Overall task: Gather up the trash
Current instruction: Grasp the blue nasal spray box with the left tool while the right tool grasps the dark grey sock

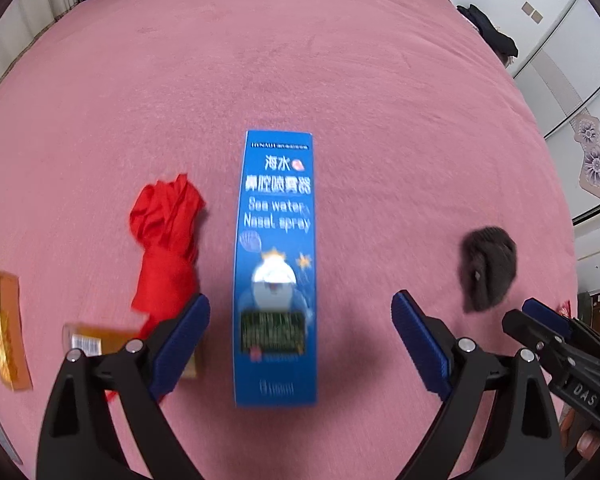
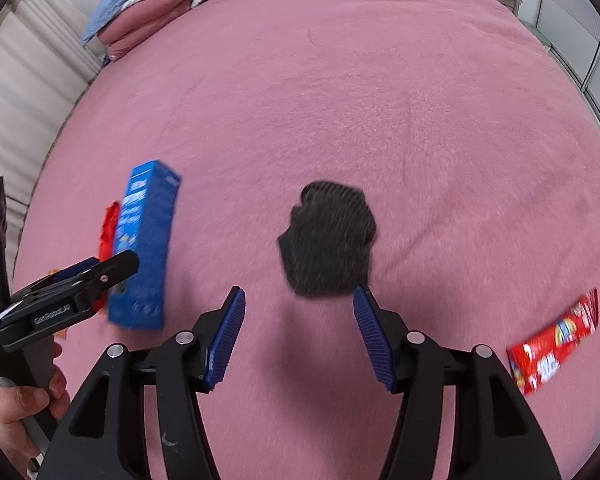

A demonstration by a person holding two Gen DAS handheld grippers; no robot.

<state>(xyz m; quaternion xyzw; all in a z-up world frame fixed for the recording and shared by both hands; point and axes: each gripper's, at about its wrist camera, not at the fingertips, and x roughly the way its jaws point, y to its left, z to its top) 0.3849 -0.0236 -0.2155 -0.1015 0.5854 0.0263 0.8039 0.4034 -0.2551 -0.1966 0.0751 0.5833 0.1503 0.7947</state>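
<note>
The left gripper [image 1: 300, 334] hangs spread wide, the blue nasal-spray box [image 1: 275, 268] lying centre frame between its fingers. The right gripper [image 2: 300, 334], also released, sits just below what looks like a dark sock [image 2: 328, 240] on the pink bed [image 2: 380, 100].

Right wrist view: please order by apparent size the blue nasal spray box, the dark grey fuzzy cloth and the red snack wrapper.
1. Blue nasal spray box and dark grey fuzzy cloth: similar apparent area, so I do not rank them.
2. Red snack wrapper: smallest, though fisheye distortion at the edge makes this less sure.

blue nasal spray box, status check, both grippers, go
Left gripper open, straddling blue cardboard nasal spray box on pink bedspread. Right gripper open, before dark grey crumpled cloth. Nothing blocking.
</note>
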